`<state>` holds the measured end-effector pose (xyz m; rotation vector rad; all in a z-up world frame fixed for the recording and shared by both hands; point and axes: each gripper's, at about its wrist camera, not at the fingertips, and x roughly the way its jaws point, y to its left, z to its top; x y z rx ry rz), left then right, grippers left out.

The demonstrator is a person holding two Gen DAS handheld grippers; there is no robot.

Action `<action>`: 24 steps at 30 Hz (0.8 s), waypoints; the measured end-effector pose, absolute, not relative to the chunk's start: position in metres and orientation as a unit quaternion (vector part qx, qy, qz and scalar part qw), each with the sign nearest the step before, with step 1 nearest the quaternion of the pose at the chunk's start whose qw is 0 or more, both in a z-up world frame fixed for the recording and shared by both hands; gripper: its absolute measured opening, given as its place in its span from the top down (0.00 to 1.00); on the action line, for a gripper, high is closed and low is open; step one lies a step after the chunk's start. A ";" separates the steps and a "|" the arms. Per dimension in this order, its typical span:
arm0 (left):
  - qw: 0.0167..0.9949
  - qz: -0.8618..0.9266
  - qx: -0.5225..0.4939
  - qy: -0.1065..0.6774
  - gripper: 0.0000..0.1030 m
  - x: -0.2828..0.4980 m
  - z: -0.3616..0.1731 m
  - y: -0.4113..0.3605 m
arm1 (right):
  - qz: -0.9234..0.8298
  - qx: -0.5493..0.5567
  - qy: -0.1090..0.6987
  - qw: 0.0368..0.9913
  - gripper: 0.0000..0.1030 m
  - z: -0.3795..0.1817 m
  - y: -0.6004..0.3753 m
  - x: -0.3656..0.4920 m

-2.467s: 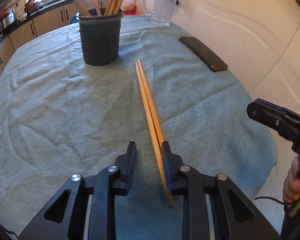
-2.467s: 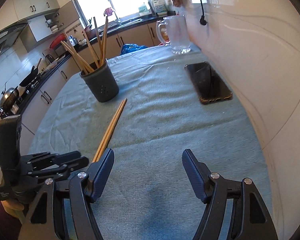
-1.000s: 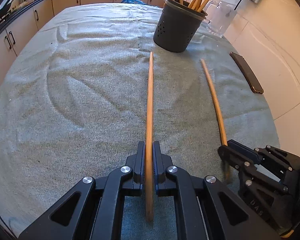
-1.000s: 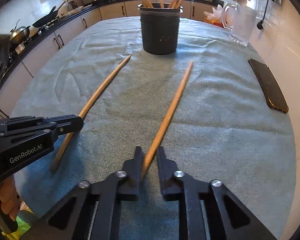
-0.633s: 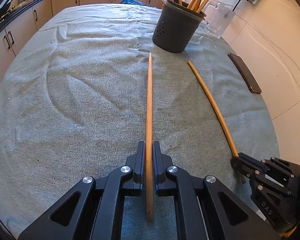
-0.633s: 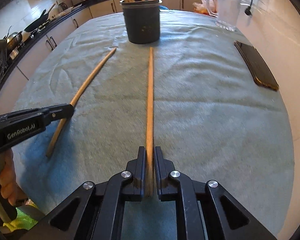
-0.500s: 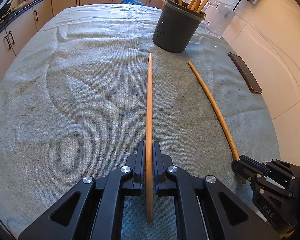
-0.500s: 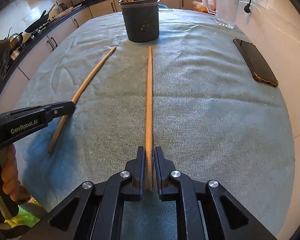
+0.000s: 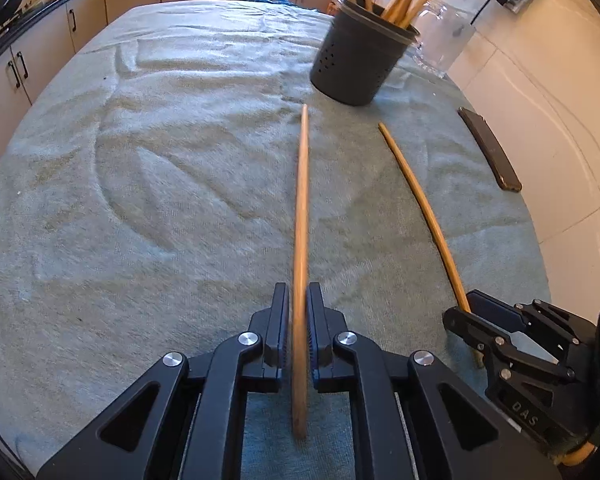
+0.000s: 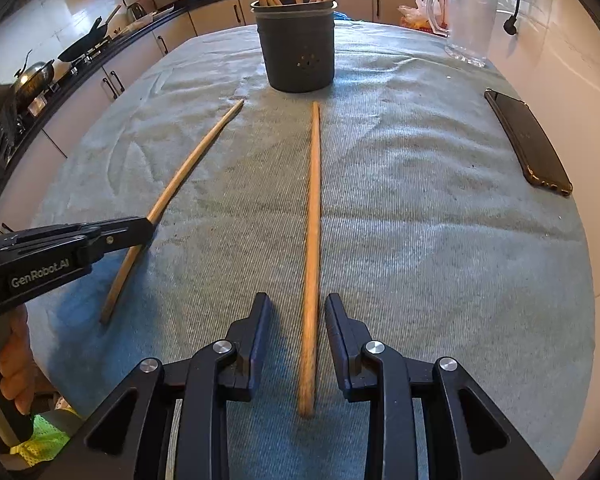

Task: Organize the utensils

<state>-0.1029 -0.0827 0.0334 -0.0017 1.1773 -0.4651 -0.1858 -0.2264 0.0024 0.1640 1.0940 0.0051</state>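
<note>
Two wooden chopsticks lie apart on the green cloth. My left gripper (image 9: pixel 298 312) is shut on one chopstick (image 9: pixel 301 216), which points toward the dark utensil holder (image 9: pixel 360 62). This gripper and chopstick (image 10: pixel 188 172) also show at the left of the right wrist view. My right gripper (image 10: pixel 298 320) is open, its jaws either side of the other chopstick (image 10: pixel 313 216), which lies on the cloth and points at the holder (image 10: pixel 298 46). That chopstick (image 9: pixel 420 200) also shows in the left wrist view. The holder has several wooden utensils standing in it.
A dark phone (image 10: pixel 528 142) lies near the table's right edge by the wall. A glass pitcher (image 10: pixel 466 20) stands at the back right. Kitchen counters and cabinets (image 9: pixel 40 52) run behind and left. The cloth (image 10: pixel 420 240) covers the round table.
My right gripper has opened; its chopstick, held shut half a second ago, now lies free between the jaws. My left gripper stays shut on its chopstick.
</note>
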 end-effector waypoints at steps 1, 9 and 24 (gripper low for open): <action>0.808 -0.215 -0.002 0.548 0.88 -0.101 0.035 -0.081 | 0.000 0.078 0.519 0.851 0.70 0.003 -0.229 -0.183; 0.819 -0.214 0.006 0.533 0.82 -0.073 0.048 -0.082 | -0.013 0.070 0.523 0.849 0.70 0.001 -0.240 -0.154; 0.792 -0.253 0.022 0.555 0.82 -0.012 0.025 -0.131 | -0.031 0.038 0.502 0.863 0.70 -0.002 -0.248 -0.086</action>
